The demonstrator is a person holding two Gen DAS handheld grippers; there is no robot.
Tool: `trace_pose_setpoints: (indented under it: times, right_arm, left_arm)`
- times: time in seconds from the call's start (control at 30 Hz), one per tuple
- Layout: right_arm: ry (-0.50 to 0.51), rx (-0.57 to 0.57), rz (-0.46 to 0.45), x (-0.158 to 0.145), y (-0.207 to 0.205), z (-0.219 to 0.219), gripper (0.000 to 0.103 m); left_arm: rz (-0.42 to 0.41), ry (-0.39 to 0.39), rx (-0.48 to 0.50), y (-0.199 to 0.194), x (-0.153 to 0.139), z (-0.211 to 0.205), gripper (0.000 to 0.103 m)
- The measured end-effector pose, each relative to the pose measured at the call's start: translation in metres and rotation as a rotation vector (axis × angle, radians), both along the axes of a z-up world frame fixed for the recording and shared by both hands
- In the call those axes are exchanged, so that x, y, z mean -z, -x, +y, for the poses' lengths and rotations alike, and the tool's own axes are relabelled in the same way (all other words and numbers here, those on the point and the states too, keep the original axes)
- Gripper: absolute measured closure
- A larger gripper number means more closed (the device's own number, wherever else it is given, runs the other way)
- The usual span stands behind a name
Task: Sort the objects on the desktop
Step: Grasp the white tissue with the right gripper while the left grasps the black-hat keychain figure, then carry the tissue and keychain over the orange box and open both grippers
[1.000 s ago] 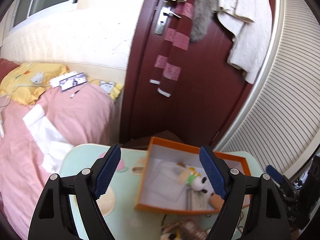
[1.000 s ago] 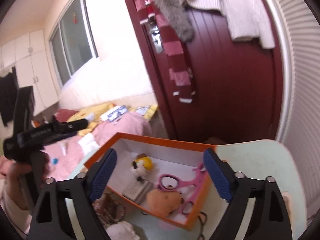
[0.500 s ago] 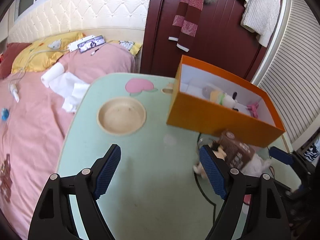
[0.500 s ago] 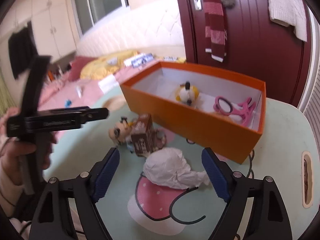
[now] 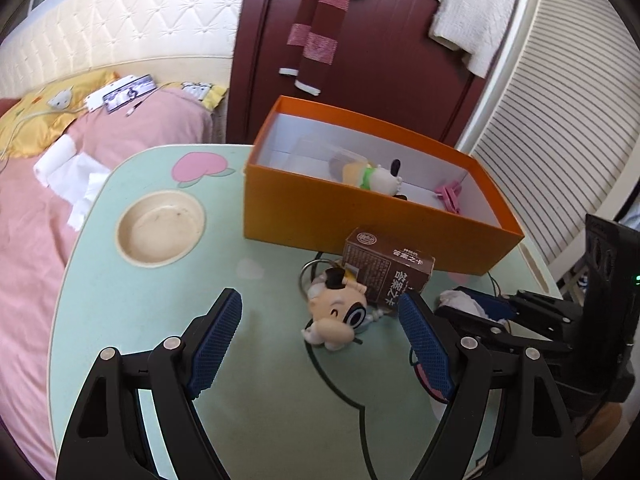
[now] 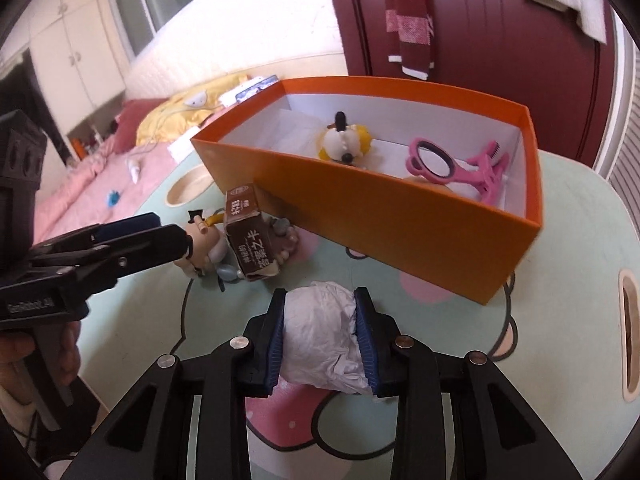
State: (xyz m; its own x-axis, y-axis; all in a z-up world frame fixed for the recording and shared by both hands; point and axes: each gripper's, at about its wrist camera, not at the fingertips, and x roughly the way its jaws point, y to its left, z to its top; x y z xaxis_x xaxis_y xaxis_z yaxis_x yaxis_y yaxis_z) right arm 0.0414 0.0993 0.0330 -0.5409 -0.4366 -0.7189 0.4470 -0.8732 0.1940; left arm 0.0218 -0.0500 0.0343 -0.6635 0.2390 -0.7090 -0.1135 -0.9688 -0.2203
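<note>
the crumpled white tissue wad (image 6: 320,332) sits between the blue pads of our right gripper (image 6: 320,336), which is closed onto it from both sides, just over the pink print of the mint-green table (image 6: 560,248). the wad's long axis runs along the fingers, its rounded end pointing away from us toward the orange box (image 6: 400,216).

just beyond the wad, the brown drink carton (image 6: 252,236) stands tilted, leaning against the box's near wall, its top toward the box. beside it lies a small cartoon figurine (image 5: 340,312) on a key ring, touching the carton.

our left gripper (image 5: 320,340) is wide open and holds nothing; the figurine lies just ahead, between the lines of its pads.

inside the box we see a white-and-yellow plush dog (image 6: 344,144) and a pink hand mirror (image 6: 434,160) with a pink clip (image 6: 490,168). a round recessed cup holder (image 5: 160,228) lies left of the box in the left wrist view.
</note>
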Motion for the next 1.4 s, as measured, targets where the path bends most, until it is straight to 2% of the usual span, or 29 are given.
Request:
trace_pose_setpoints:
  times: [0.03, 0.07, 0.13, 0.2, 0.37, 0.43, 0.6, 0.7, 0.9, 1.13, 1.4]
  right_arm:
    - [0.008, 0.003, -0.003, 0.0, 0.0, 0.002, 0.071]
    - [0.015, 0.007, -0.007, 0.0, -0.001, 0.004, 0.071]
    - [0.03, 0.014, -0.014, 0.001, -0.001, 0.008, 0.071]
    - [0.045, 0.02, -0.02, 0.001, -0.002, 0.012, 0.07]
    - [0.065, 0.028, -0.016, -0.001, -0.004, 0.017, 0.07]
    - [0.069, 0.027, 0.004, -0.005, -0.006, 0.018, 0.07]
    - [0.108, 0.003, 0.063, -0.023, -0.013, 0.018, 0.07]
    - [0.115, -0.014, 0.099, -0.034, -0.015, 0.016, 0.071]
    - [0.108, -0.014, 0.188, -0.061, -0.004, 0.017, 0.07]
    - [0.118, 0.039, 0.234, -0.079, 0.03, 0.026, 0.07]
    - [0.128, 0.067, 0.233, -0.084, 0.065, 0.032, 0.068]
  left_arm:
    - [-0.006, 0.016, 0.003, 0.004, 0.002, 0.001, 0.023]
    - [-0.013, 0.032, 0.006, 0.007, 0.005, 0.003, 0.028]
    - [-0.038, 0.048, 0.016, 0.013, 0.009, 0.004, 0.067]
    - [-0.049, 0.042, 0.009, 0.013, 0.01, 0.001, 0.067]
    - [-0.051, -0.031, -0.017, 0.003, -0.002, -0.015, 0.067]
    - [-0.03, -0.067, -0.031, -0.003, -0.013, -0.024, 0.067]
    - [0.055, -0.09, -0.047, -0.009, -0.049, -0.035, 0.067]
    - [0.105, -0.101, -0.026, -0.004, -0.07, -0.035, 0.067]
    - [0.18, -0.072, 0.045, 0.023, -0.098, -0.011, 0.067]
    - [0.142, -0.052, 0.101, 0.065, -0.091, 0.024, 0.067]
    - [0.094, -0.049, 0.1, 0.093, -0.074, 0.038, 0.067]
